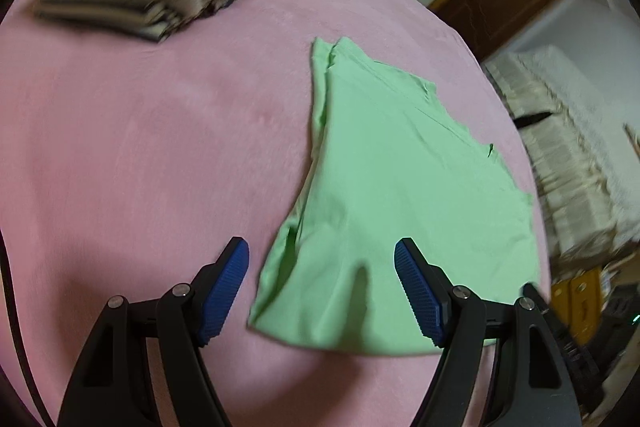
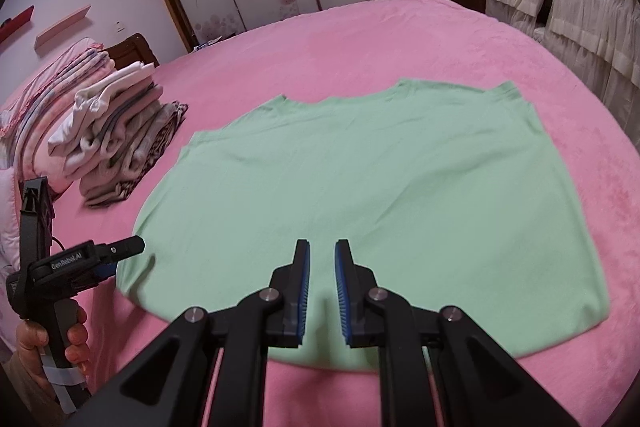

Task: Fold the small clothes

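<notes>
On pink bed (image 2: pixel 400 27): one green shirt (image 2: pixel 360 179), one folded stack (image 2: pixel 120 131)

Light green garment (image 2: pixel 360 187) spread flat, unfolded, on the pink bed, neckline farthest away.

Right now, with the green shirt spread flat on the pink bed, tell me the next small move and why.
Probably lower the left gripper onto the green shirt's near left corner and close on it. The shirt lies flat and unfolded, neither gripper holds cloth, and the left fingers already stand wide open astride that edge. The right gripper, nearly closed above the hem, would need to open first.
</notes>
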The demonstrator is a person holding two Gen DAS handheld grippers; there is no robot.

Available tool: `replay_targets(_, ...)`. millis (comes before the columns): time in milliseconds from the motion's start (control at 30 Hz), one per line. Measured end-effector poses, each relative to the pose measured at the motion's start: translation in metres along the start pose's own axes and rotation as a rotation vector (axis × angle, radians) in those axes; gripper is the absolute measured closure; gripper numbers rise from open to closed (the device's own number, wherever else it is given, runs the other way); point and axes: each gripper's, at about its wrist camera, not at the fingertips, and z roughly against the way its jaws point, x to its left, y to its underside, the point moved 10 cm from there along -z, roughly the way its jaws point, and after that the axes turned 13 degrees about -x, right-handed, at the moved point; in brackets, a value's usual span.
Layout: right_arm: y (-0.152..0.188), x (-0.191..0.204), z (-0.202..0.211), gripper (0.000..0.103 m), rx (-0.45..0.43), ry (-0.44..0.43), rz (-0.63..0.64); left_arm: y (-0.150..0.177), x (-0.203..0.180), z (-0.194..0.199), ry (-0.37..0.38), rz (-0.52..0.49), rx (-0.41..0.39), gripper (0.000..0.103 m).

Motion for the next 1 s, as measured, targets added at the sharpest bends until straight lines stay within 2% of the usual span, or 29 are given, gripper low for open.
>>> replay_targets(167, 0.017, 0.011, 0.003, 0.09, 0.024, -0.022, -0.011, 0.014, 0.008, 0.017, 0.016, 0.108, -0.016, 0.029)
replay_targets(333, 0.027, 0.015, 0.013, 0.09, 0.035, -0.042, -0.05, 0.043, 0.012, 0.031, 0.045, 0.224, -0.004, 0.029)
replay_targets(500, 0.029, 0.022, 0.021, 0.09, 0.027, -0.051, -0.042, 0.059, -0.005, 0.022, 0.135, 0.291, -0.015, 0.029)
replay_targets(667, 0.024, 0.026, 0.024, 0.09, 0.01, -0.053, -0.032, 0.051, -0.013, 0.0, 0.18, 0.331, -0.096, 0.029)
replay_targets(967, 0.026, 0.032, 0.014, 0.09, 0.015, -0.043, 0.017, 0.022, -0.036, -0.026, 0.216, 0.297, -0.232, 0.029)
replay_targets(1000, 0.026, 0.032, 0.012, 0.09, 0.011, -0.04, 0.02, 0.019, -0.037, -0.027, 0.214, 0.301, -0.245, 0.033)
